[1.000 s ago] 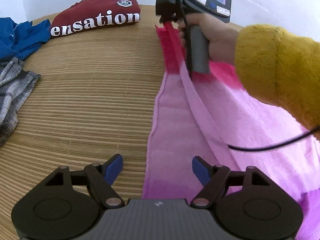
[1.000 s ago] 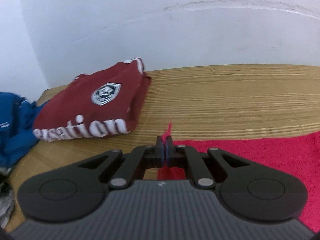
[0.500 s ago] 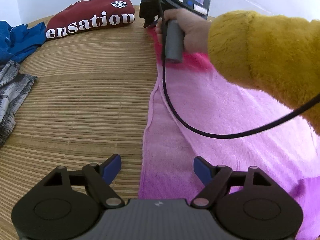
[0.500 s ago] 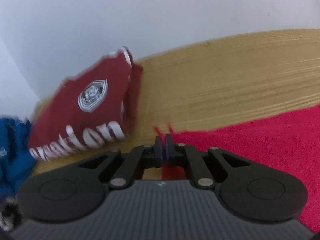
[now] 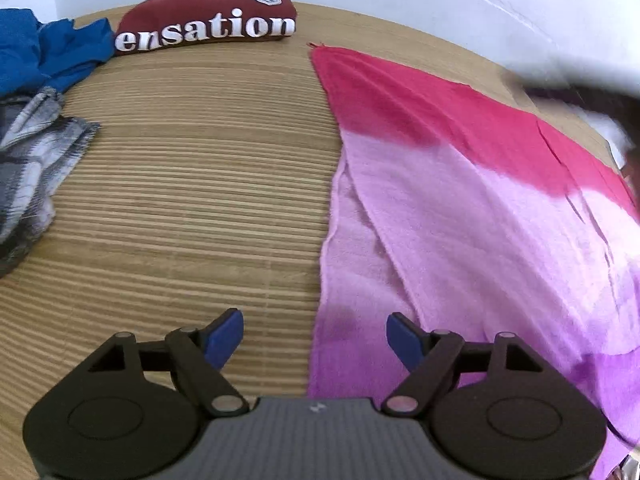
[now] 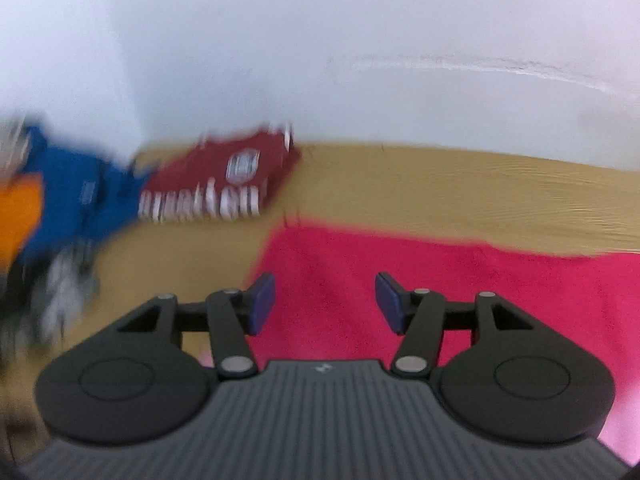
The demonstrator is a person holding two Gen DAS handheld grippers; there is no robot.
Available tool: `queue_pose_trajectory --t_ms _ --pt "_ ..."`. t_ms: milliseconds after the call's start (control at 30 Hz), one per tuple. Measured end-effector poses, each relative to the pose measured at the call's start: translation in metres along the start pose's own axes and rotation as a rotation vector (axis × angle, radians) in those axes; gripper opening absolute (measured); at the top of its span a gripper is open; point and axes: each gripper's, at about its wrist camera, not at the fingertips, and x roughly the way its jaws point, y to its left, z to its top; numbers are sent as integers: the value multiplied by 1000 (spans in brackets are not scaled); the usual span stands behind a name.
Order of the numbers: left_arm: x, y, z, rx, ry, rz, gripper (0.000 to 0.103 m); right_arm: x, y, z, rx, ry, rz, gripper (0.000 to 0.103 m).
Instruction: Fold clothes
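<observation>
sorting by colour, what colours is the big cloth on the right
The cloth grades from red-pink through pale pink to purple; left wrist view shows it best.

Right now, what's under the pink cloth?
The pink cloth lies spread on the wooden table; at its left edge a lower layer of the same cloth shows. Anything else beneath is covered.

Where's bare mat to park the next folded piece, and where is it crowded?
Free: the wide mat strip between the pink cloth's left edge and the plaid garment, below the folded maroon shirt. Also bare mat behind the cloth's red end. Crowded: the far-left corner, blue garment against plaid.
</observation>
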Motion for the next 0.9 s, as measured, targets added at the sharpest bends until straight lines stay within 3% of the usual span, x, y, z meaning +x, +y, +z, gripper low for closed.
queue_pose_trajectory --t_ms 100,200,333,433,533,667,733,800,900 --pt "-11 -6 -4 -6 -14 7 81 -48 -2 -53 -71 109 -21 58" --pt "-19 -19 -13 -13 -12 -16 81 -84 -7 -104 35 159 -63 60" --pt "-31 -41 -31 -2 -4 -15 81 -113 -4 -156 249 179 87 60" --pt "-41 -53 -47 1 18 -21 81 -121 31 -177 130 145 95 58" --pt "-56 -61 -66 9 11 3 81 -126 60 -196 84 175 140 58" --pt "-76 -62 -93 11 17 43 81 -157 90 -222 73 224 336 57" --pt "-81 -58 -104 -2 27 62 81 -167 105 -228 17 218 387 58" --pt "-85 -55 -114 -15 37 76 81 -171 111 -224 -24 170 384 58" --pt "-87 -52 -117 -6 44 77 81 -158 107 -203 -50 73 272 58"
